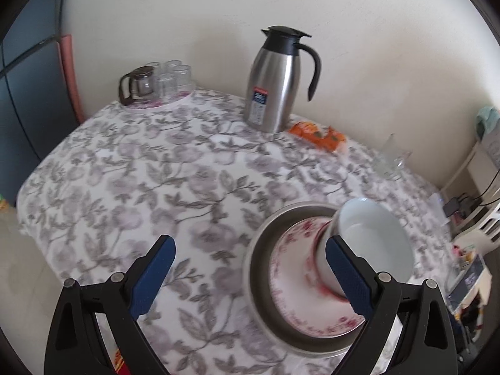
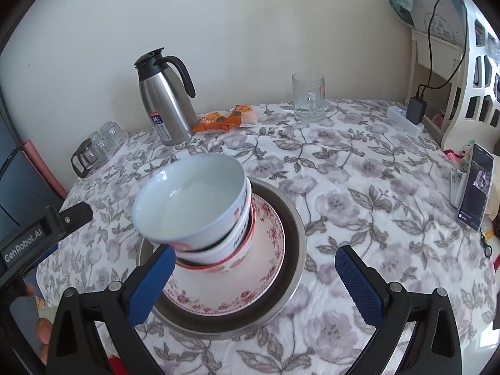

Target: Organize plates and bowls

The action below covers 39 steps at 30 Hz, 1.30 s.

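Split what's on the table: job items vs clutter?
Job: stacked bowls, floral plate, metal basin.
Clutter: steel thermos jug, orange snack packet, glass mug, upturned glasses, glass teapot, phone, power strip.

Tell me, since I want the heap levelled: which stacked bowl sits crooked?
The top white bowl: it tips leftward, while the red-trimmed bowls beneath sit flat on the floral plate.

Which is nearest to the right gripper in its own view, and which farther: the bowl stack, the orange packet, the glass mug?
1. Bowl stack, just ahead, left of centre.
2. Orange packet, far, beside the thermos.
3. Glass mug, farthest, at the back edge, right.
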Available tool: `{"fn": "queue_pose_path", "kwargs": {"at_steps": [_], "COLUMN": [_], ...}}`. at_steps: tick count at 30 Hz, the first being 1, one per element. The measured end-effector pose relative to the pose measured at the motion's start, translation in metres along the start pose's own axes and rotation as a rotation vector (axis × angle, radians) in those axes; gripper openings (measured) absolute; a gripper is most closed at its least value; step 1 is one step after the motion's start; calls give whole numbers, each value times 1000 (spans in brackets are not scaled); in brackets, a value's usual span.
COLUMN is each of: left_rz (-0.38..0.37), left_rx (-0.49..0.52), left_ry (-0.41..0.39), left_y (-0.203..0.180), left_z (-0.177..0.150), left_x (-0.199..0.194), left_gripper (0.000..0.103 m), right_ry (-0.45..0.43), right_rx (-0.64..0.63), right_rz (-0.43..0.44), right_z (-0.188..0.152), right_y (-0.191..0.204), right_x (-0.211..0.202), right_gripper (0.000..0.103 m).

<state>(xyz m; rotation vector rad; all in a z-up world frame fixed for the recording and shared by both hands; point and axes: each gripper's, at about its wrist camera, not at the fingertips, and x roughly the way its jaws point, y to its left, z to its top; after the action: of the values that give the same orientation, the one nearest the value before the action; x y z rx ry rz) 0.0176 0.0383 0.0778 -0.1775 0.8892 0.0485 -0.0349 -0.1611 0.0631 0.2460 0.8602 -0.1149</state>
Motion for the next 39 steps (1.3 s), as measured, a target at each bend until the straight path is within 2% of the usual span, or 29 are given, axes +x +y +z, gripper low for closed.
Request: {"fn": "queue_pose_path", "kwargs": {"at_steps": [13,17,25,39], "left_rz": [9,15,-19,-6], "left_rx": [78,110,118,159], "left_ry": [170,200,275,339], "left_y": [2,-1,-2,-7], "left_z": [-39,-48,-61,-77], "left_x": [22,27,38,43], "left_gripper": [97,97,97,97], "right_ry": [109,135,169,195], "right_rx": [-20,-15,-4,-13], "right_rz": [-40,-51,-70,-78], "right_z": [-28,-35,-43,-54], "right_y": [-3,-6,-12,-15], "right_x": [19,23,27,28], "right_gripper": [103,103,103,103]}}
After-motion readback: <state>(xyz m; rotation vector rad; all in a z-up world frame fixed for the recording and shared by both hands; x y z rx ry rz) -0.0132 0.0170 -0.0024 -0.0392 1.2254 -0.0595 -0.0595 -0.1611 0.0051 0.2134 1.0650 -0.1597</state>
